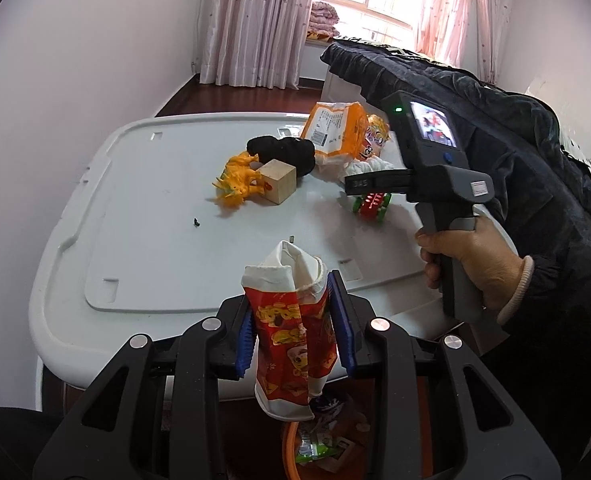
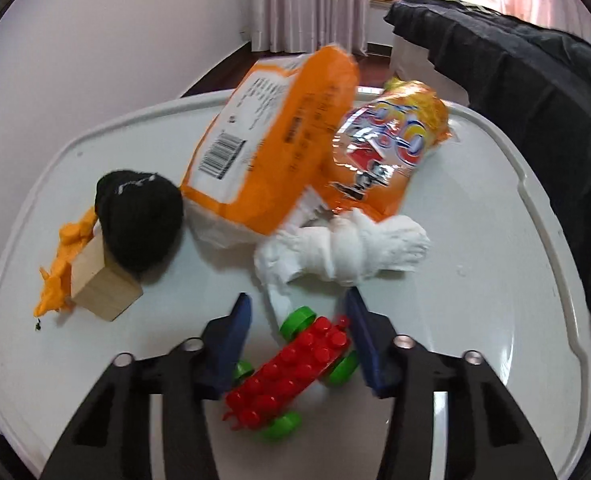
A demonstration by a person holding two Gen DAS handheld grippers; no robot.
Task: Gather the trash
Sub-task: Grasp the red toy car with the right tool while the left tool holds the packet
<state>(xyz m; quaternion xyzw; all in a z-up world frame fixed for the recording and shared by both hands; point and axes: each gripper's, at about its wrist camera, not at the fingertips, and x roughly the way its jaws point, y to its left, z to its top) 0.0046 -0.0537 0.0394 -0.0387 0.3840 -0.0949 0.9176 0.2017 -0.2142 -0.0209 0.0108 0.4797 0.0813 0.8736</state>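
My left gripper [image 1: 295, 328] is clamped on a crumpled red snack wrapper [image 1: 291, 336], its blue pads pressing both sides. The wrapper hangs off the near edge of the white surface [image 1: 155, 208], and its white lower end dangles above an orange bin [image 1: 291, 448] on the floor, where more wrappers already lie.

My right gripper [image 2: 297, 328] has its fingers apart, held low over the right part of the surface. Between them sits a red toy car with green wheels [image 2: 291, 364], which stands in the way of the white crumpled tissue [image 2: 343, 248] just beyond the fingertips. Touching the tissue from behind are two more pieces of trash: a large orange bag with a barcode [image 2: 271, 148], propped up on edge, and a shiny orange snack packet [image 2: 391, 144] leaning beside it toward the far right corner.

To the left of the bags lies a black knitted bundle [image 2: 139, 224], resting against a wooden cube [image 2: 103, 284], and a yellow toy dinosaur [image 2: 61, 268] lies against the cube's left side. A small dark crumb [image 1: 195, 222] sits alone nearer the middle.

The left half of the surface and the strip along its near edge are open. On the right, my hand [image 1: 467, 264] and dark sleeve [image 1: 543, 208] reach in over the right edge, and a dark cloth [image 2: 515, 80] is draped beyond the far right corner.
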